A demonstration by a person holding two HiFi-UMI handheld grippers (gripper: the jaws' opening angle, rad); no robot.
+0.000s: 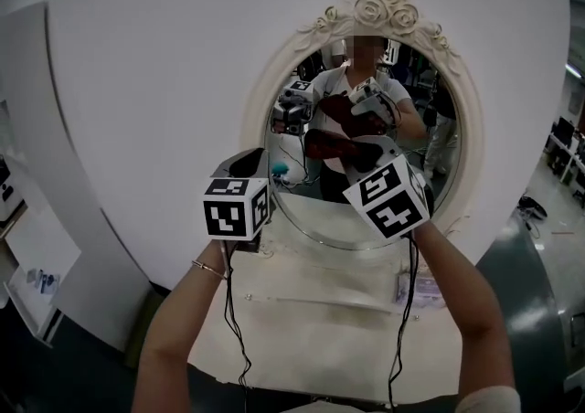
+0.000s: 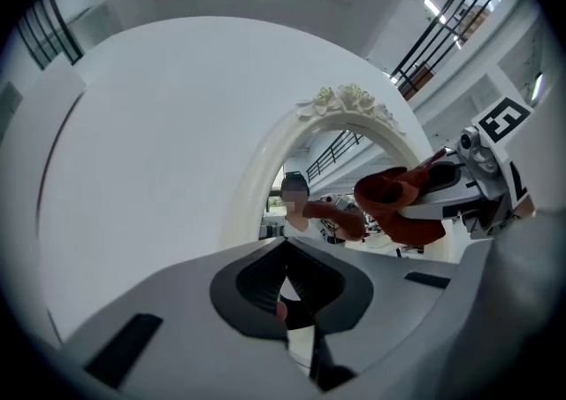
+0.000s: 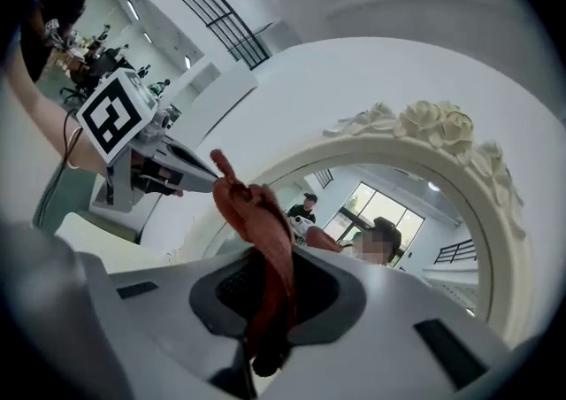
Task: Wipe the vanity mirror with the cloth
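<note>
Cloth (image 3: pixel 252 212), rust-red, sits clamped in the right gripper (image 3: pixel 281 255), whose jaws are closed on its lower end. Its long axis runs up and away from those jaws. The free tip points at the vanity mirror (image 1: pixel 315 215) and leans toward the left gripper (image 2: pixel 285 248). The cloth is raised before the middle of the glass; whether it touches cannot be told. The left gripper is held at the mirror's lower left edge, jaws drawn together with nothing between them. The oval mirror stands upright at the back edge of the white desk (image 1: pixel 320 338), its frame crowned with moulded roses (image 1: pixel 388 7).
</note>
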